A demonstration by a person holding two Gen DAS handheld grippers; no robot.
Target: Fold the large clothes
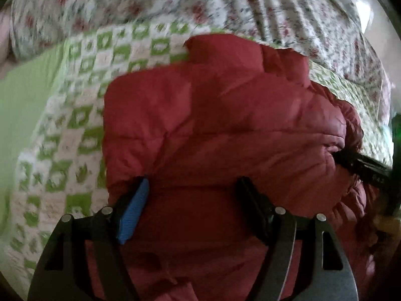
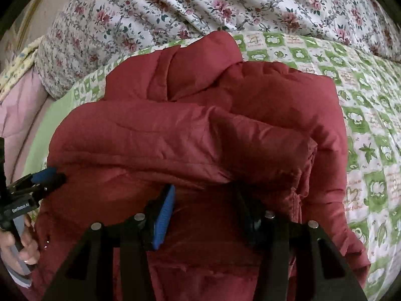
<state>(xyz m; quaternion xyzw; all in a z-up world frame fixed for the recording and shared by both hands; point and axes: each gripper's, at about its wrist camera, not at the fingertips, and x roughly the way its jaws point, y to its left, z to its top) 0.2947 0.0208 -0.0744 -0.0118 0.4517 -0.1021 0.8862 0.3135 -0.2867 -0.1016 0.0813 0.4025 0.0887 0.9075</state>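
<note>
Bedding fills the background: a green-and-white checked quilt point(image 2: 363, 115) covers the bed, and a floral duvet point(image 2: 175, 7) is bunched along its far edge. A pink sheet point(image 2: 22, 105) shows at the far left of the right wrist view.

1. Jacket point(image 2: 190, 135): red, padded, lying on the quilt in the middle of both views. Its hood point(image 2: 200, 67) points toward the duvet. One padded layer is doubled over across the body.

2. Left claw point(image 1: 193, 188): fingers spread, one blue pad point(image 1: 132, 215) and one black pad on either side of red fabric near the jacket's near edge. The jacket bulges between them; whether the pads press it cannot be told. In the right wrist view this claw point(image 2: 54, 174) appears at the jacket's left edge, tips touching the fabric, with the person's hand point(image 2: 25, 245) on its handle.

3. Right claw point(image 2: 203, 195): fingers spread, tips under the doubled-over layer, fabric between them. A grip cannot be confirmed. In the left wrist view its dark fingers point(image 1: 361, 165) meet the jacket's right edge.
</note>
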